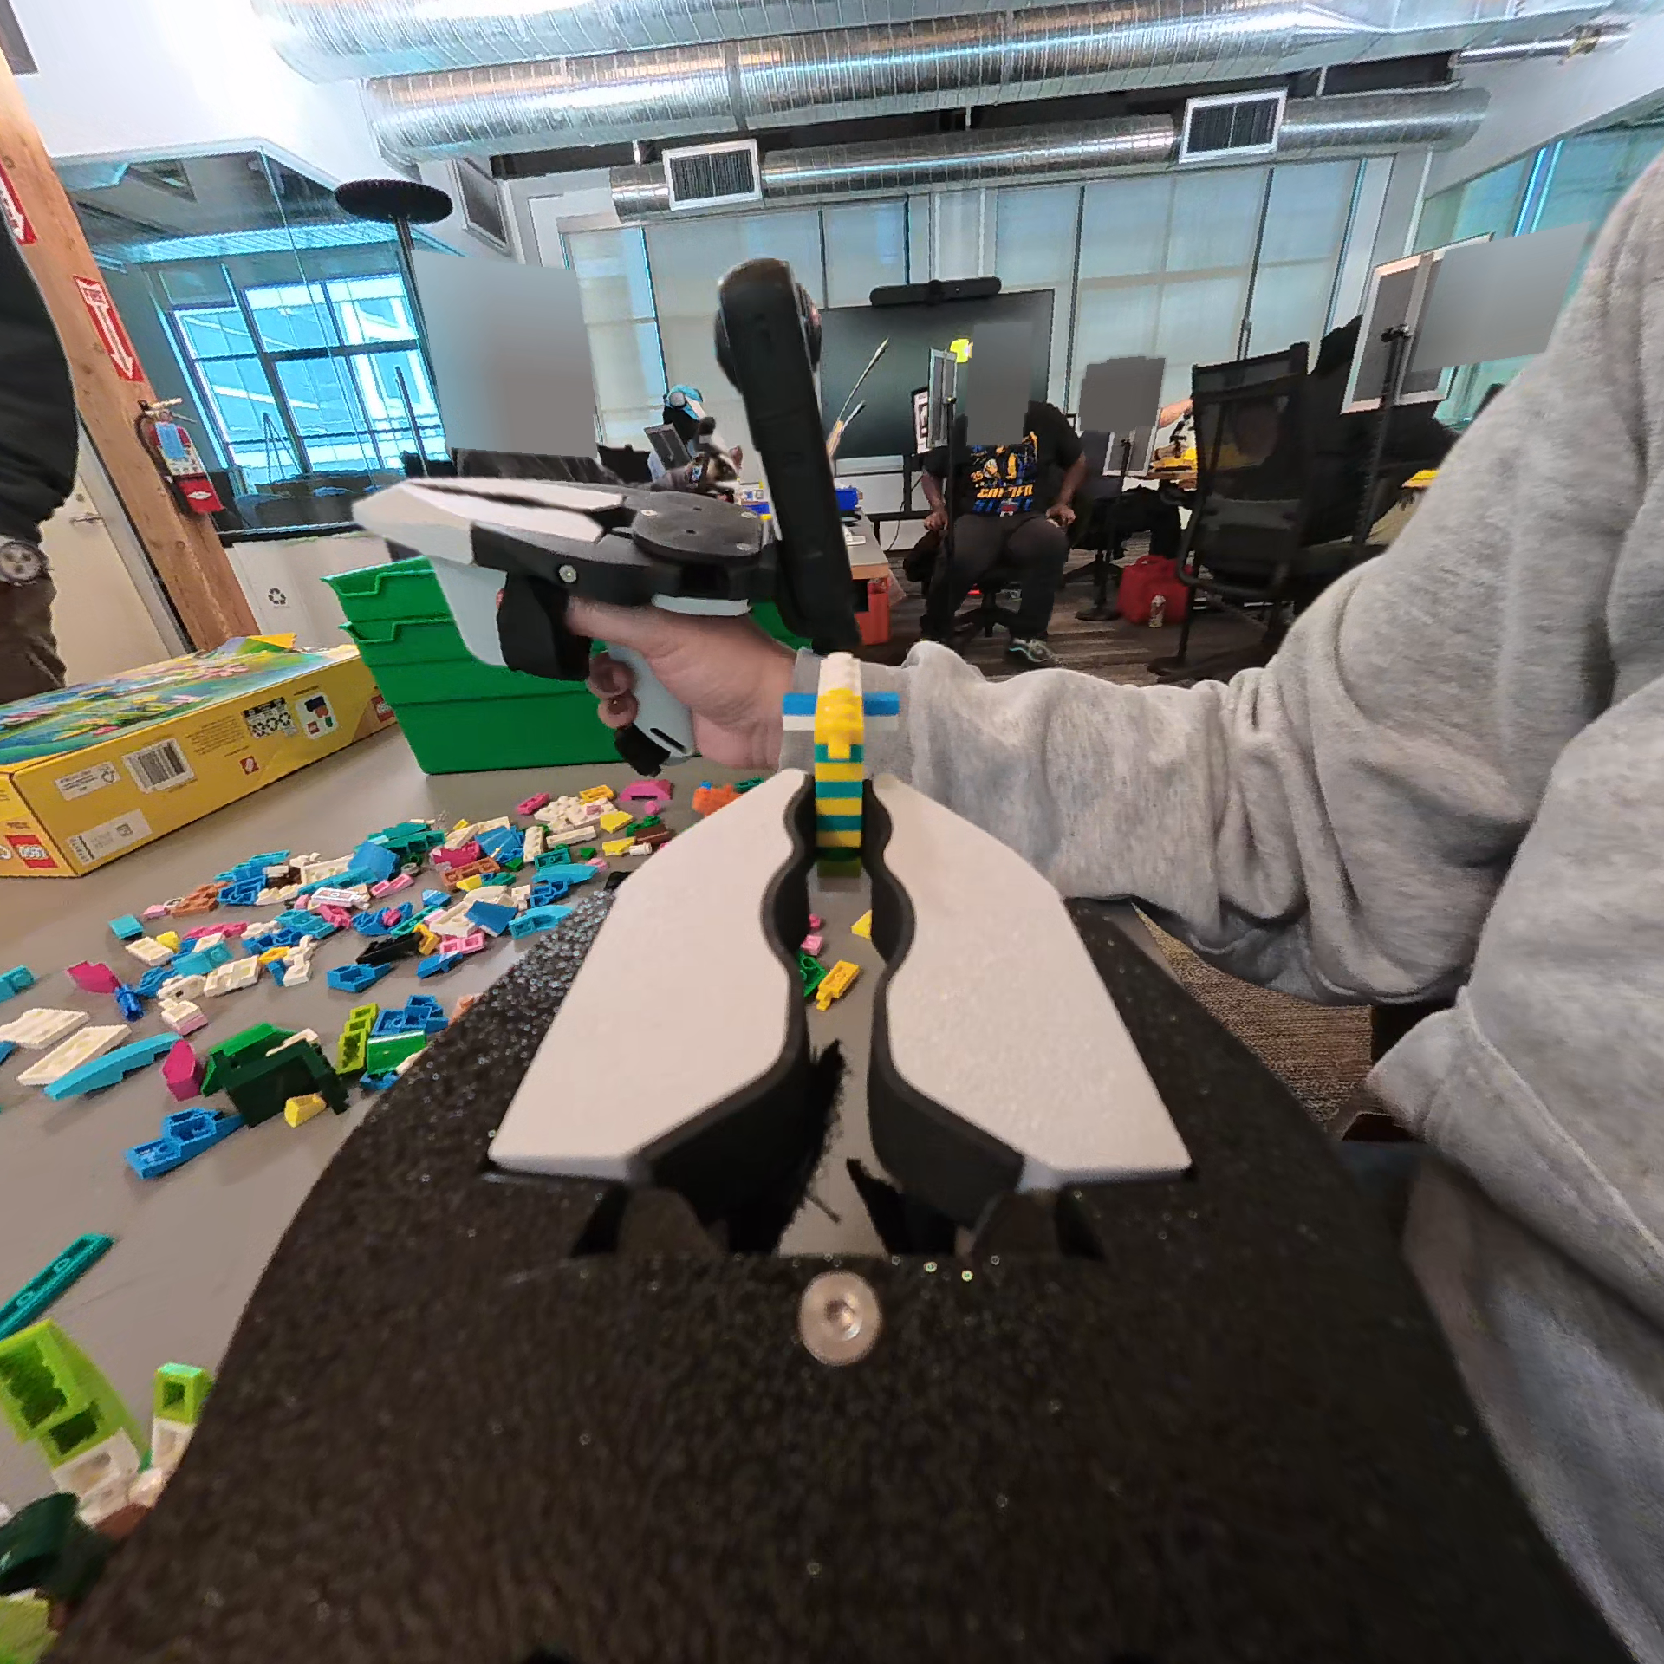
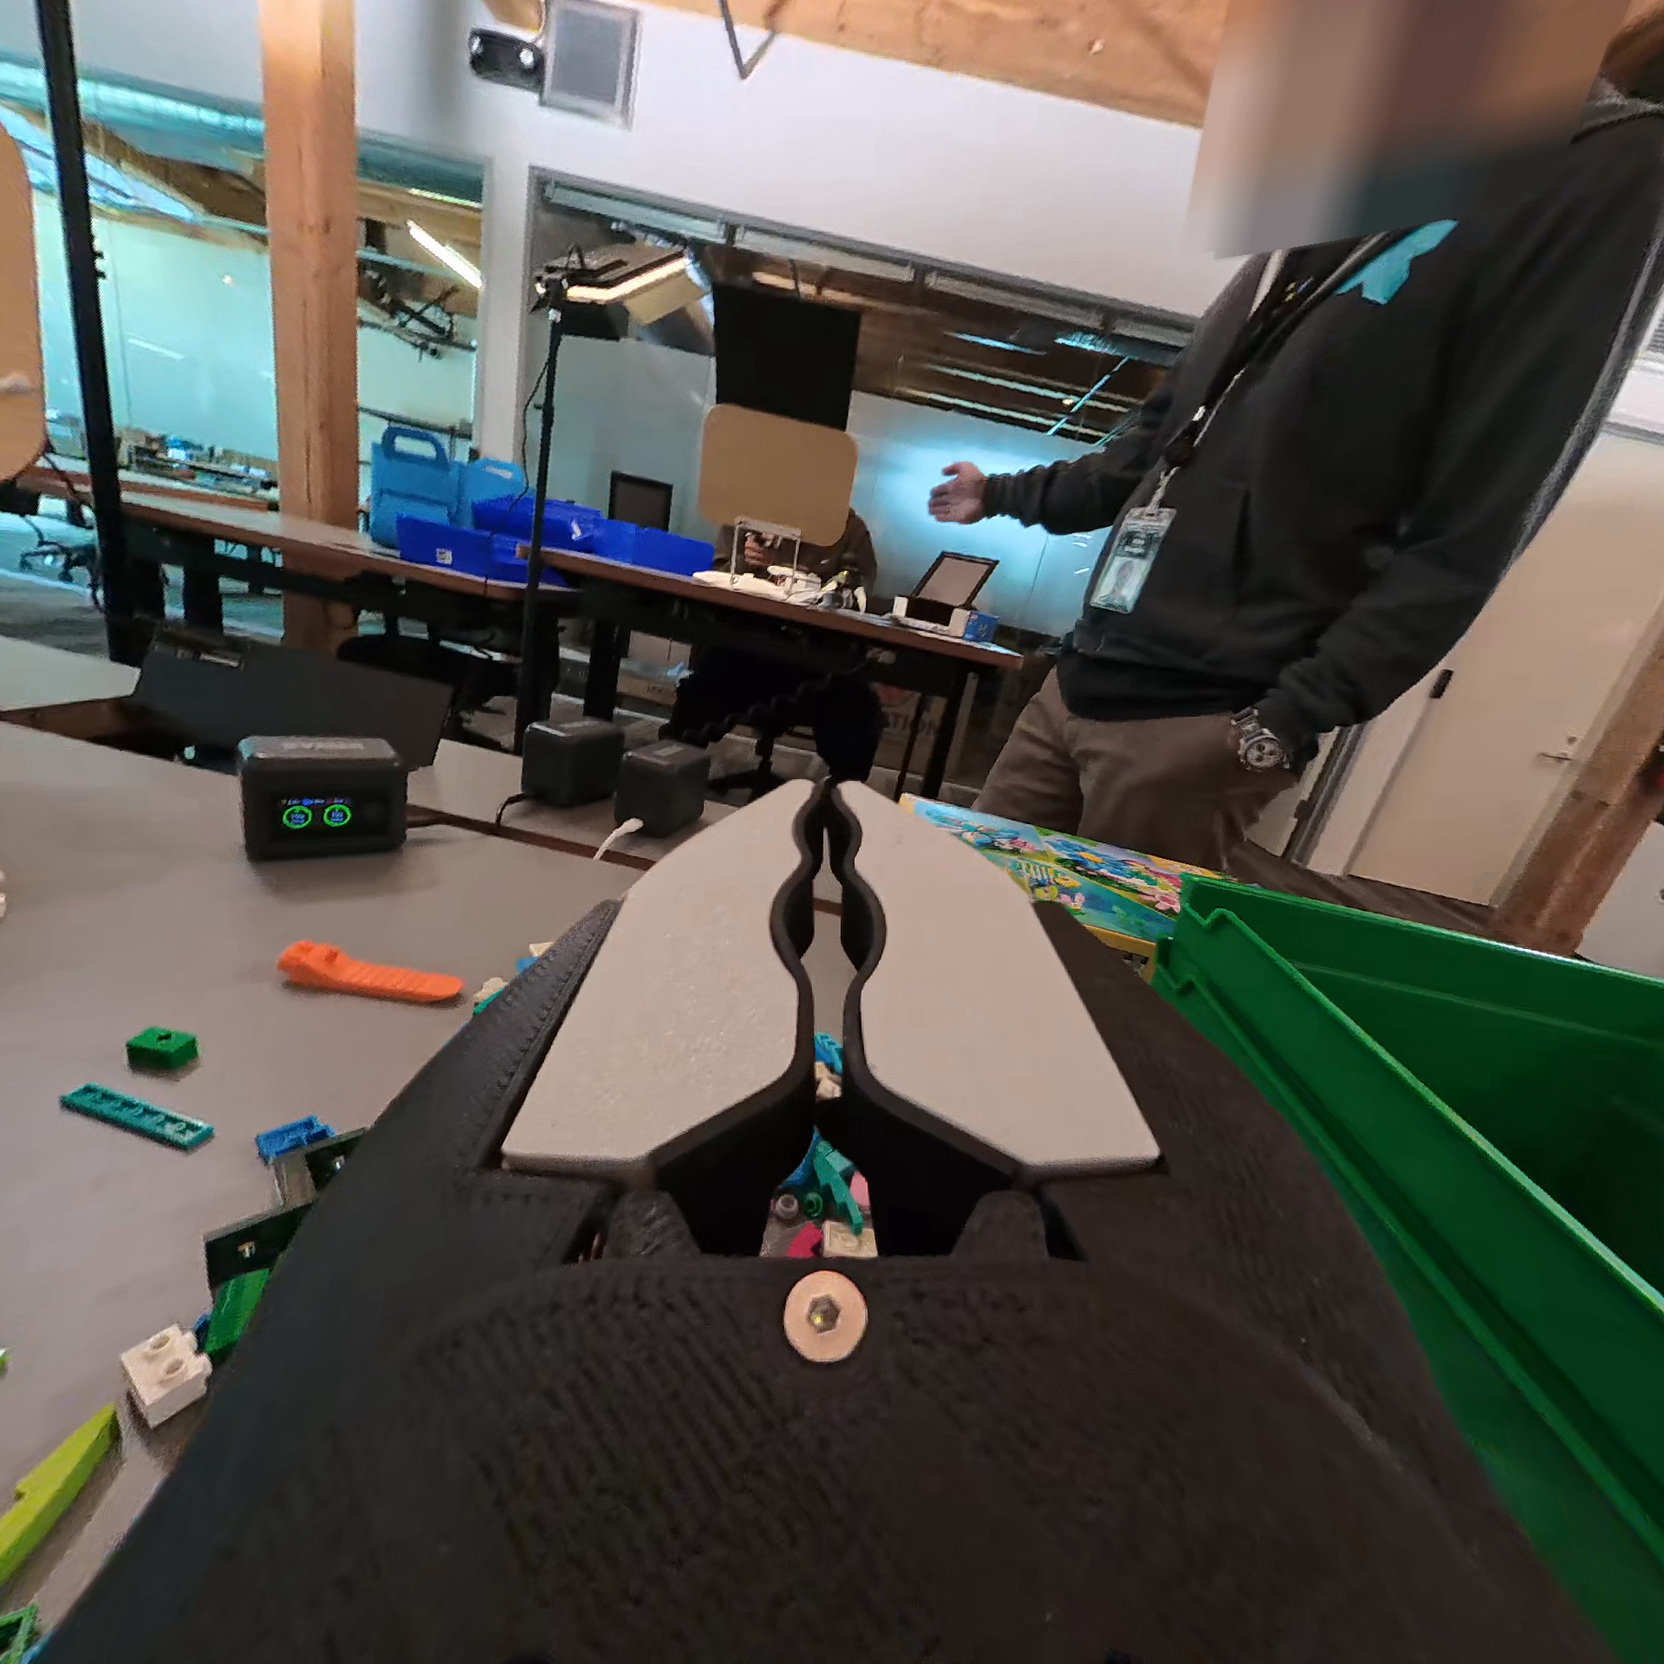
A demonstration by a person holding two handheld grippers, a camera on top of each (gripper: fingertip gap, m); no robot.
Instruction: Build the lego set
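Jaws of the left gripper (image 1: 839, 810) are closed on a narrow brick stack (image 1: 839, 765), with the black pads pressed against its two flanks. The stack is striped yellow and teal, with a dark green base below the grip line and a white piece and a blue-and-white cross plate at the top. Gripping it low on the column leaves the upper end exposed and keeps the stack upright above the worktop (image 1: 270, 1198).

Jaws of the right gripper (image 2: 827, 797) are drawn together, tip to tip, with nothing between them. In the left wrist view this tool (image 1: 387, 513) is carried by a hand (image 1: 702, 684) in a grey sleeve, raised behind and to the left of the brick stack, well clear of it.

Loose bricks (image 1: 360, 909) in blue, pink, white, yellow and green lie scattered on the worktop left of the brick stack. Further left sits a yellow box (image 1: 162, 756); nested green bins (image 1: 450, 684) stand behind the scatter. An orange separator tool (image 2: 369, 972) lies on the worktop, probably on the far side of the scatter from the brick stack, though the two views do not fix this firmly.
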